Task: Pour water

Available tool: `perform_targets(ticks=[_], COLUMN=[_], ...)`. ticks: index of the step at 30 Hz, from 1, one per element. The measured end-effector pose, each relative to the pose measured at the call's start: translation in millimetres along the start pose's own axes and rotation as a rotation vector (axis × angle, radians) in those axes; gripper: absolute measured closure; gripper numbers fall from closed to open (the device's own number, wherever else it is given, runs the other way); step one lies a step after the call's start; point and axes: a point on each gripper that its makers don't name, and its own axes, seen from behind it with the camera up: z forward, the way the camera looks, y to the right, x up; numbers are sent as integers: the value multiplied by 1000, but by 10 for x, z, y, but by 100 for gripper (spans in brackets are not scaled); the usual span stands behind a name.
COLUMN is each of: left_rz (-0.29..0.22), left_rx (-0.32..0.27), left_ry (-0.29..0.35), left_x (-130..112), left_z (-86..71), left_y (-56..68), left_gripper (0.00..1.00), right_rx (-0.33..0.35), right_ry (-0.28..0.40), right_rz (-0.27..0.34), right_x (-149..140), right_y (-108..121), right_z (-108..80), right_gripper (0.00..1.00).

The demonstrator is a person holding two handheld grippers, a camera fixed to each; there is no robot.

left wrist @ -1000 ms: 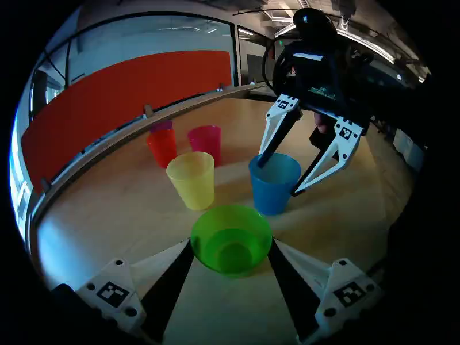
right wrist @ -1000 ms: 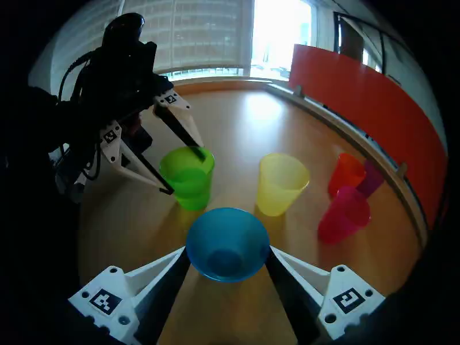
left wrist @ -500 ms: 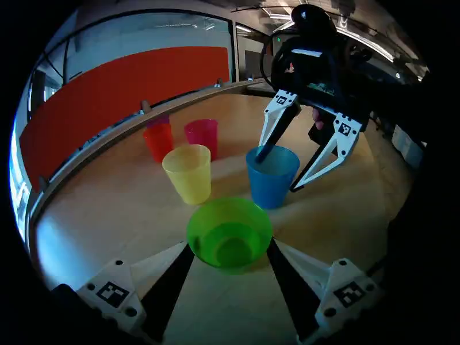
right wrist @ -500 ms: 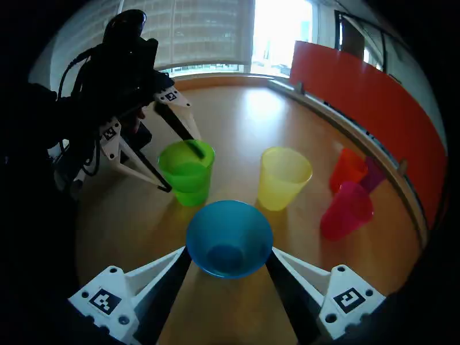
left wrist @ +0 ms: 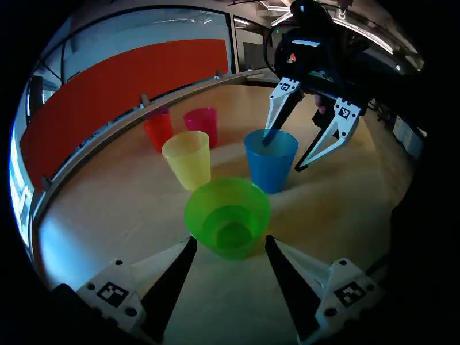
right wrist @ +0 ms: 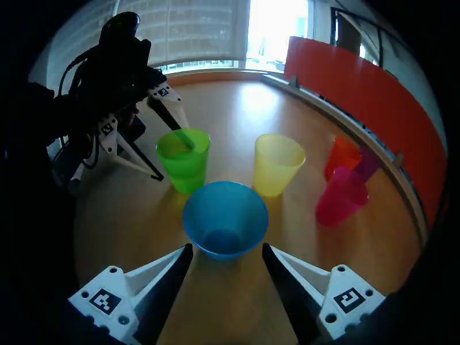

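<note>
— Where do your grippers stand?
— Your left gripper (left wrist: 230, 238) has its fingers apart around the upright green cup (left wrist: 228, 215). Your right gripper (right wrist: 227, 245) is the same around the blue cup (right wrist: 225, 221), just beside the green one on the tabletop (left wrist: 345, 195).
— Do they press?
— The own views do not tell it. The right gripper view shows one left finger clear of the green wall. The left gripper view shows one right finger clear of the blue wall.
</note>
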Motion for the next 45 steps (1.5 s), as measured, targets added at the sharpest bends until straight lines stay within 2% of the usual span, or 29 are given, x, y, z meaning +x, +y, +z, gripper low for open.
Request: perform_targets(ticks=[6,12,19,35,41,45], left_rz=[-18,-29,-66,-175,-226,-260], left_rx=[15,55,110,290,340,394], left_ry=[-1,-3,16,117,163,201], left_x=[-70,-163,-234,-161,-116,-75], left_z=[-90,-209,-393,-845,-966,-1073], left_y=[-25,-119,-233,-664,-794,-926], left_gripper=[12,12,12,12,12,12], right_rx=[-22,-55,-111,-279,-371,-436], right_ry=[2,4,14,69,118,149], right_rz=[18,33,68,144,190,225], right_x=[-74,-159,-263,-374,-385,-402], right_y=[29,71,175,446,587,681], right_z=[-82,-171,-283,-592,-726,-826], right_gripper=[6,7,6,6,6,6])
